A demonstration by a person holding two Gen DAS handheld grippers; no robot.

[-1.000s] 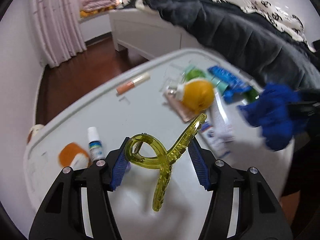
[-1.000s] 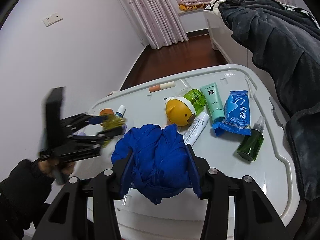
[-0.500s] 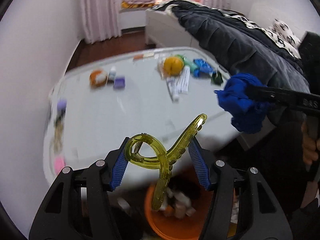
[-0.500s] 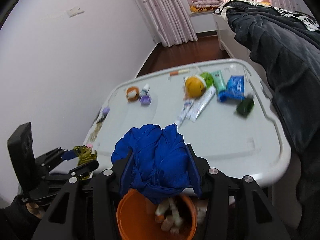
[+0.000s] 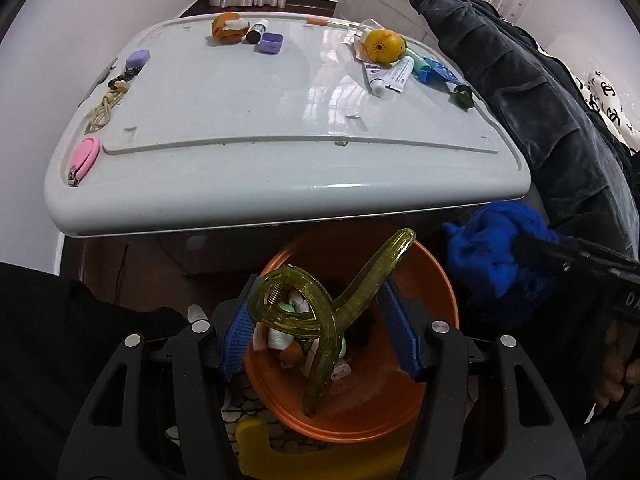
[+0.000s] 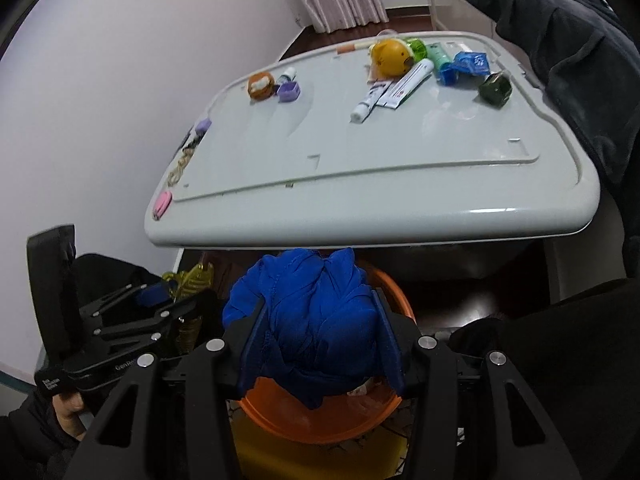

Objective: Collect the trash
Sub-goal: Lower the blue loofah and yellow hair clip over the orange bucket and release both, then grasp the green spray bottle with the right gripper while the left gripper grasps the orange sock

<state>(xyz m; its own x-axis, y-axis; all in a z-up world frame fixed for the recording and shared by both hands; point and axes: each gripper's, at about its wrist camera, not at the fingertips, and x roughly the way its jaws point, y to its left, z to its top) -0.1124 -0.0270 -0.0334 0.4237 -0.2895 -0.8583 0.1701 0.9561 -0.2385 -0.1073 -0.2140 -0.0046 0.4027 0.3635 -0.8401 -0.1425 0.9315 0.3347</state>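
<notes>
Orange bin mouth open below, table edge overhanging its far side, blue cloth crowding the right

Both loads moved off the table; now over the orange bin.

Translucent yellow hair claw and crumpled blue cloth above orange bin

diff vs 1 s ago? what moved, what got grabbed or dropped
Both grippers pulled back off the white table and now hang over the orange bin. Nothing let go: the left gripper still clamps the yellow-green hair claw, the right gripper the blue cloth. Items on the table look unmoved.
</notes>
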